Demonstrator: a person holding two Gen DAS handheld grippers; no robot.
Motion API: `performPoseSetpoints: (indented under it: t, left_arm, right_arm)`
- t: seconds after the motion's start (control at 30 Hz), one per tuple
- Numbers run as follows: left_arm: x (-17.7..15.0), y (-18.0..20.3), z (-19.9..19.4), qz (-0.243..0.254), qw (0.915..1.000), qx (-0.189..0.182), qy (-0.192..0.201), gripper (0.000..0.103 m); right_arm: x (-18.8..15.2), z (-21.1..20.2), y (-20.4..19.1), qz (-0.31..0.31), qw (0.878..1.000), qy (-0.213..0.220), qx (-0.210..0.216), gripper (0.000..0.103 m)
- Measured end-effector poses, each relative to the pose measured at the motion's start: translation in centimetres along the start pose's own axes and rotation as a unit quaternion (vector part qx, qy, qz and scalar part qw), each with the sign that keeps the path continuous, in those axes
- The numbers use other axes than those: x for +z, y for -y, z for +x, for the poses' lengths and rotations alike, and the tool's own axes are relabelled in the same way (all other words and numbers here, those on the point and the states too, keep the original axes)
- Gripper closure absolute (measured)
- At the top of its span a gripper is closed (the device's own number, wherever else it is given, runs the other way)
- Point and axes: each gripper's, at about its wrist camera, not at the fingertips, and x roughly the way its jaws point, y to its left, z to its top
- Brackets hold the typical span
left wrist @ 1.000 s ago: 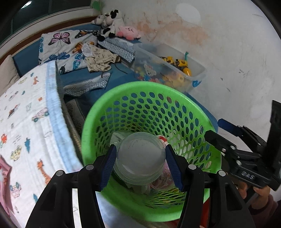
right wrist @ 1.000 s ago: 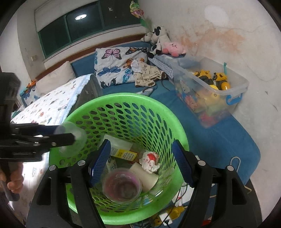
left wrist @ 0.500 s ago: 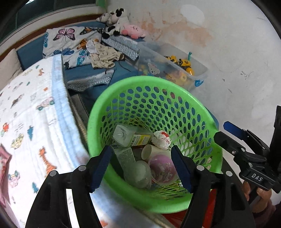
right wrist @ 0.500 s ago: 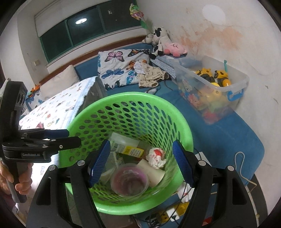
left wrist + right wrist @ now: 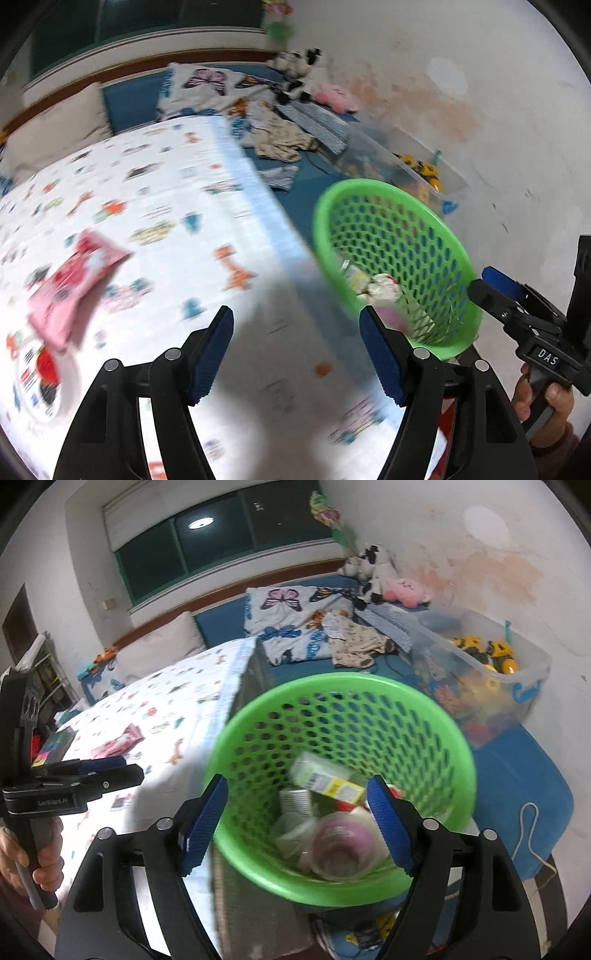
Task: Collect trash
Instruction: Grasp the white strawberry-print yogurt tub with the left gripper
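Left gripper (image 5: 295,354) hangs over the bed, jaws apart, nothing between the blue pads, just the printed white blanket (image 5: 177,206) underneath, blurry from motion. Right gripper (image 5: 295,825) points down into the green basket (image 5: 436,716); its jaws are opening and empty, the pads framing the basket interior without touching anything. The basket stands just beside the bed edge, on the side toward the stained wall. Trash already in it: a clear plastic cup (image 5: 338,853) with a pinkish tint lying near the front, a pale green bottle (image 5: 319,773) with a yellow label toward the back, a light cup-like container (image 5: 295,801) in between, some clear plastic at the left; the rest is too jumbled to tell. From the left wrist view the same basket (image 5: 369,192) shows at the right, with a crumpled white and red wad (image 5: 382,290) visible inside. Still on the blanket: a pink wrapper (image 5: 74,284), lying flat, well apart from the basket, and a white packet with red print (image 5: 40,373) close to it near the bed edge; too blurred to read. A hand (image 5: 22,853) grips the left tool's handle. Further back: a butterfly pillow (image 5: 291,624), crumpled clothes (image 5: 354,642), plush toys (image 5: 384,576) by the wall, a clear toy bin (image 5: 524,672) on the blue mattress (image 5: 517,775).
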Motion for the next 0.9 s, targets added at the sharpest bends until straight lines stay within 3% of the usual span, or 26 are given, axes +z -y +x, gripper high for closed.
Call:
performPoseSetpoints:
  t: [0.17,0.23,0.47,0.67,0.9]
  left_arm:
    - [-1.6,-4.6,-2.6,-0.036,0.9985,0.039,0.017,0.034]
    - [-2.3,-6.7,-3.8,-0.052,0.9965,0.059,0.027,0.024]
    - [-4.5,-13.0,-6.3,-0.085,0.9881,0.122,0.040,0.016]
    - [-5.8,-17.0,-6.1,-0.103,0.9843,0.142,0.019,0.011]
    - [-6.4,-18.6,-4.6,-0.096,0.9848,0.145,-0.004,0.009]
  right_arm:
    - [0.0,0.4,-3.6,-0.018,1.000,-0.003,0.024,0.025]
    - [0.0,0.6,-4.7,-0.024,0.999,-0.005,0.031,0.025]
    - [0.1,1.5,-8.9,-0.053,0.997,-0.013,0.055,0.024]
    - [0.2,2.3,-12.3,-0.075,0.994,-0.018,0.073,0.023]
    - [0.5,3.7,-15.4,-0.094,0.991,-0.028,0.091,0.022]
